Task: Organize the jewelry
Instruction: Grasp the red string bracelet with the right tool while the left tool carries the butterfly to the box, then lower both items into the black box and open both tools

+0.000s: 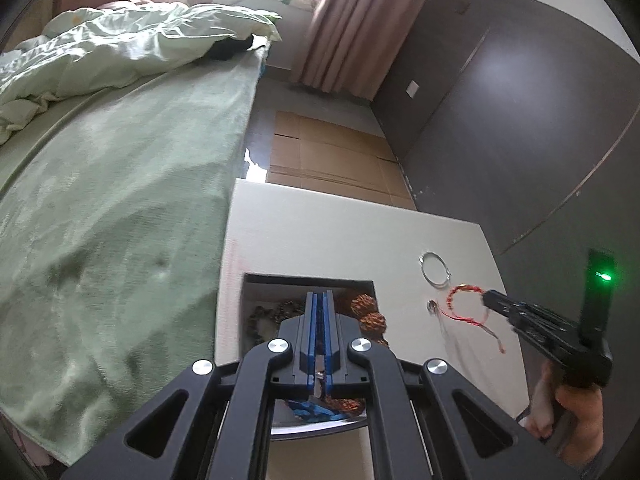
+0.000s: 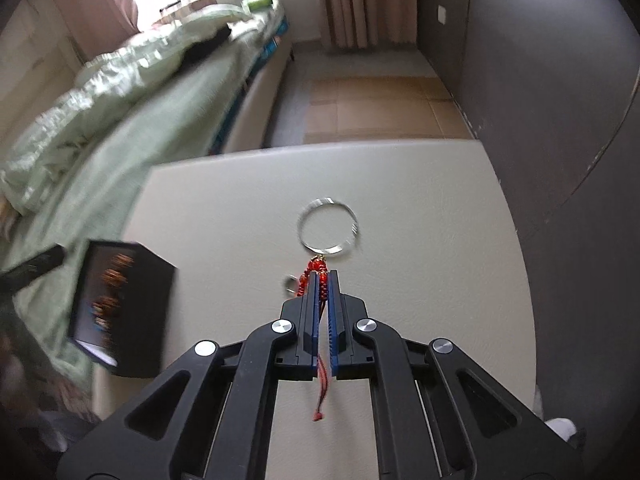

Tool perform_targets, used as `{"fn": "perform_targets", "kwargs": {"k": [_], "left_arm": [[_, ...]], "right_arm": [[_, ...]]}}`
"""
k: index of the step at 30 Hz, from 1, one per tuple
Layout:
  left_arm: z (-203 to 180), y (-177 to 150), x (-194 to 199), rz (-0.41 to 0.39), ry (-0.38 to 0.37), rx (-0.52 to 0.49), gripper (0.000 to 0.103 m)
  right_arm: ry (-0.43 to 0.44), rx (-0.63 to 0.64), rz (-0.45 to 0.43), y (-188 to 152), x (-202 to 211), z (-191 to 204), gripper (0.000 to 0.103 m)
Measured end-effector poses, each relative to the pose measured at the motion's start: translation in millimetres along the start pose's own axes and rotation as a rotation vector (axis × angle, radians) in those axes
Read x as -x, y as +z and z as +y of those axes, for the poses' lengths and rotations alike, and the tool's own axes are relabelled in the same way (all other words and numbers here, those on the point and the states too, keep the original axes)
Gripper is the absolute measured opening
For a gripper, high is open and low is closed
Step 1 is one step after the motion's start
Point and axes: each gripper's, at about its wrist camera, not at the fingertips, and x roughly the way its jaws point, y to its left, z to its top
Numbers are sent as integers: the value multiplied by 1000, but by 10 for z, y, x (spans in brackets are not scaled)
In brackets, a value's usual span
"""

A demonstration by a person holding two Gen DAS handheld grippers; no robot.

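My right gripper [image 2: 324, 276] is shut on a red beaded cord bracelet [image 2: 316, 270]; its tasselled cord [image 2: 322, 392] hangs down between the fingers. In the left wrist view the right gripper [image 1: 488, 300] holds that red bracelet [image 1: 460, 304] as a loop just above the white table [image 1: 320, 232]. A silver bangle [image 2: 328, 228] [image 1: 435, 270] and a small ring [image 2: 289, 283] [image 1: 432, 306] lie on the table beside it. My left gripper [image 1: 320, 294] is shut, over an open black jewelry box [image 1: 256, 284] [image 2: 144, 304] holding brown bead bracelets [image 1: 368, 312]. I see nothing between its pads.
A bed with a green cover [image 1: 120, 200] runs along the table's left side. Dark wardrobe doors [image 1: 520, 120] stand to the right. Flattened cardboard [image 1: 328, 156] lies on the floor beyond the table. A person's hand [image 1: 576, 412] holds the right gripper's handle.
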Motion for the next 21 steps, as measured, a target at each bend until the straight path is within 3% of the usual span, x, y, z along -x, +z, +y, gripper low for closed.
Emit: {"fn": "perform_targets", "kwargs": {"k": [7,8,9,11,21], "left_arm": [[128,51,89,-19,9,27,2],[145,52,97,-19,10,31,11],[163,55,111,-25,11,37,28],[192,70,157,-52,22,45,51],[335,119,237,-83,48,57,53]], "right_arm": [[103,-13,-101,61,324,252,5],[112,-10,-103,72,337,308,5],[126,-4,-107,77,358,367,5],[145,8,-122,82,406,496,5],[267,42,-145,107,451,1100,5]]}}
